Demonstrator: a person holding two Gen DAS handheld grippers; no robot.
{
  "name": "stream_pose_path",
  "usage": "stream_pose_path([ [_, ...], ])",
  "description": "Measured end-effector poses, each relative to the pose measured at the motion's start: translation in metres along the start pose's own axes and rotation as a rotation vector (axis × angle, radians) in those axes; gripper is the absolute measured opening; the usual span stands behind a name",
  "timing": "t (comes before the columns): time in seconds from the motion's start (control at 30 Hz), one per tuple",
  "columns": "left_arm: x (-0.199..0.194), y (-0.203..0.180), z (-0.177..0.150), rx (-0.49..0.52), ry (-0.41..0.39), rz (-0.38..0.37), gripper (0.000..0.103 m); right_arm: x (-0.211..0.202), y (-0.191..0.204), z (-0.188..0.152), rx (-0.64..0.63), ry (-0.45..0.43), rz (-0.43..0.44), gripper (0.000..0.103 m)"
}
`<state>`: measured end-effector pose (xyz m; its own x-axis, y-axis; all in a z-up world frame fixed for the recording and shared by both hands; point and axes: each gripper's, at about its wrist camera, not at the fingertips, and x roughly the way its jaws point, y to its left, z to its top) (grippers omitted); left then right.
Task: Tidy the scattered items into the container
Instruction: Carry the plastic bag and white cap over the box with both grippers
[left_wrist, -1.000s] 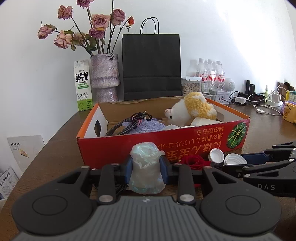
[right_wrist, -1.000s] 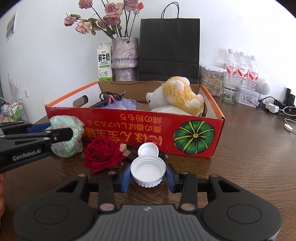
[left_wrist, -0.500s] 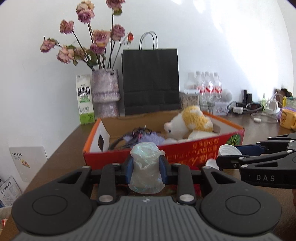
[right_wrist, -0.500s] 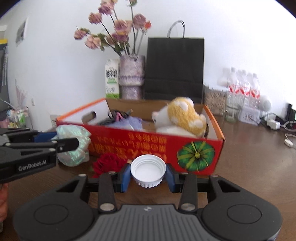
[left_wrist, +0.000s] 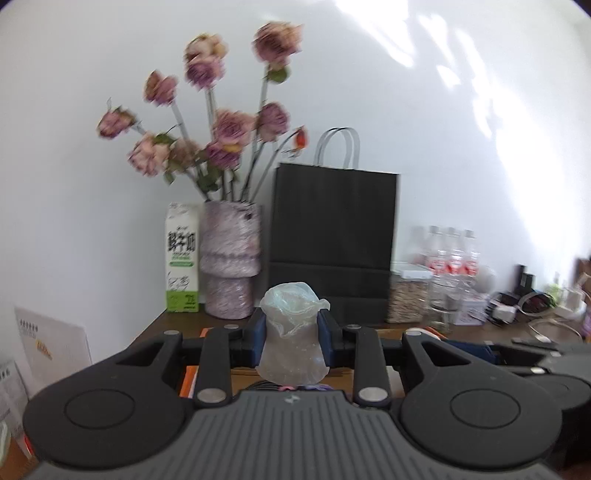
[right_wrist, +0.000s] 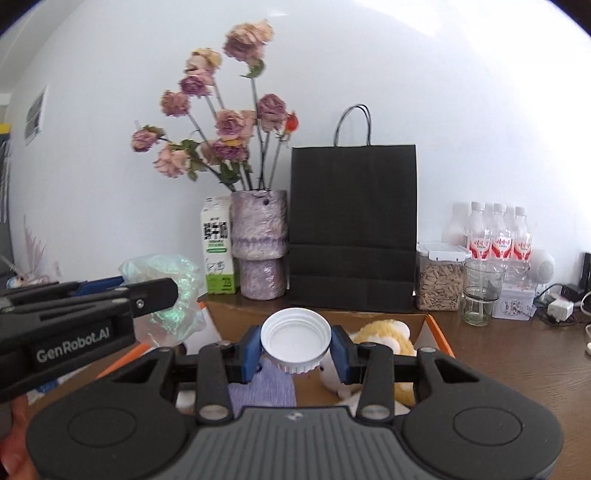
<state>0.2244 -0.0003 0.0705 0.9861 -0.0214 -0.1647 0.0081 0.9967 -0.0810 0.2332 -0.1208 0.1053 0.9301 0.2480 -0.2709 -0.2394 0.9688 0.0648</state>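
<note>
The cardboard box (right_wrist: 437, 328), the container for the scattered items, sat on the wooden table (right_wrist: 517, 354) directly below and ahead of both grippers, already holding a yellow plush toy (right_wrist: 384, 332) at its right and a purple cloth (right_wrist: 266, 384) nearer the middle. The right gripper (right_wrist: 295, 347) was clenched on a white lid (right_wrist: 295, 338), held open side up over the box interior. The left gripper (left_wrist: 293, 336) was grasping a crumpled clear plastic bag (left_wrist: 293, 332), which bulged above and below its pads.

The likeliest failure seemed to be the bag: it was thin and springy, so on release it could cling to a pad or drift toward the near left rim and land on the table. The lid, gripped only at its edge, could tip and roll once let go, or bounce off the plush toy.

The two grippers were close side by side, so widening either risked a knock. Beyond the far wall stood a vase (right_wrist: 258, 243), a milk carton (right_wrist: 218, 254) and a black paper bag (right_wrist: 352, 229), leaving little room to overshoot; the open floor between cloth and toy looked the safest drop.
</note>
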Motion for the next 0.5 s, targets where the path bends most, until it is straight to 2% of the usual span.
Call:
stream_pose_path([
  [0.03,0.009,0.004,-0.005,-0.014,0.021,0.010,0.030,0.010,-0.002,0.001,0.024,0.008,0.000,0.039],
  [0.13,0.022,0.007,-0.021,0.034,0.093,0.010,0.030,0.030,-0.007,-0.010,0.051,0.032,0.008,0.039],
  [0.27,0.017,0.004,-0.024,0.053,0.077,0.026,0.030,0.042,-0.009,-0.025,0.040,0.068,0.013,0.039],
  [0.5,0.016,-0.002,-0.030,0.082,0.095,0.041,0.030,0.036,-0.007,-0.032,0.023,0.065,0.008,0.039],
])
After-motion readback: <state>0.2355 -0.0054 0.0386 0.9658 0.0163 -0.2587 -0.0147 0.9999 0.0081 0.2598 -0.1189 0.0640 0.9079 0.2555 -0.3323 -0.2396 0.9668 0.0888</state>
